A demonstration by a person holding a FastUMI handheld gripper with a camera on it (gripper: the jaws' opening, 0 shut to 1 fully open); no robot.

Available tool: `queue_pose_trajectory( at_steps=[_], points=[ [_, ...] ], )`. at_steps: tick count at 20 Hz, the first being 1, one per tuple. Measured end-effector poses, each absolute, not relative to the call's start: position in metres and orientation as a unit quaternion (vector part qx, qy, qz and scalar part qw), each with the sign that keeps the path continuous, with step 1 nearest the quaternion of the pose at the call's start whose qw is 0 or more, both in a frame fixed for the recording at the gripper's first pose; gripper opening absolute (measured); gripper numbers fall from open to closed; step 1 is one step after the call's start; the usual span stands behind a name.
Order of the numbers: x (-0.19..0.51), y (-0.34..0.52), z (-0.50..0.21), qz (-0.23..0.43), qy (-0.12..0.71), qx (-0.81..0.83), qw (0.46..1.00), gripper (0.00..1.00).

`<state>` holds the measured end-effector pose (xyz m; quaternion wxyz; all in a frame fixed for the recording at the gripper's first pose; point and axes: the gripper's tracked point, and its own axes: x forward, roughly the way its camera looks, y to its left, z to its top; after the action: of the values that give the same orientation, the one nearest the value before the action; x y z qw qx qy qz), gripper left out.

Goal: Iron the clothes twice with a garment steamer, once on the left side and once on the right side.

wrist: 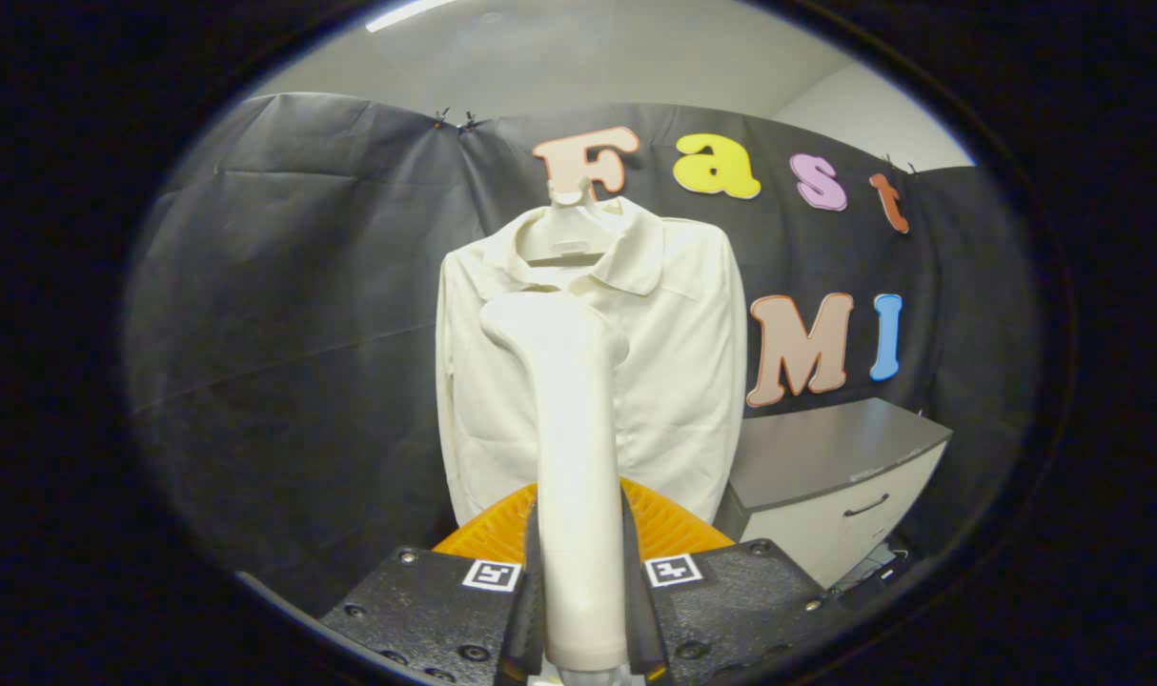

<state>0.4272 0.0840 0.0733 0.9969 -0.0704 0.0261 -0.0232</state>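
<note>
The gripper was clamped on the smooth cream plastic steamer, whose rounded head pointed up at 12 o'clock. Beyond it the soft cream collared shirt hung on a pale hanger; guessing neither pass was finished. Grey-topped cabinet at 3 o'clock.

One shirt (on one hanger), one steamer, one cabinet
</note>
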Motion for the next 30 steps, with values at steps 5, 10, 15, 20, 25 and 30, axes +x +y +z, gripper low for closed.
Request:
queue_pose_trajectory(
  at_steps=[5,10,15,20,25,30],
  points=[
    [0.469,0.114,0.058,-0.003,0.036,-0.072,0.997,0.33],
    [0.517,0.114,0.066,-0.019,0.014,-0.091,0.996,0.33],
    [0.554,0.107,0.010,-0.017,0.071,-0.102,0.992,0.33],
    [0.580,0.090,-0.039,-0.016,0.123,-0.131,0.984,0.33],
    [0.589,0.091,-0.091,-0.011,0.163,-0.121,0.979,0.34],
    [0.584,0.089,-0.150,-0.011,0.213,-0.114,0.970,0.34]
  ],
)
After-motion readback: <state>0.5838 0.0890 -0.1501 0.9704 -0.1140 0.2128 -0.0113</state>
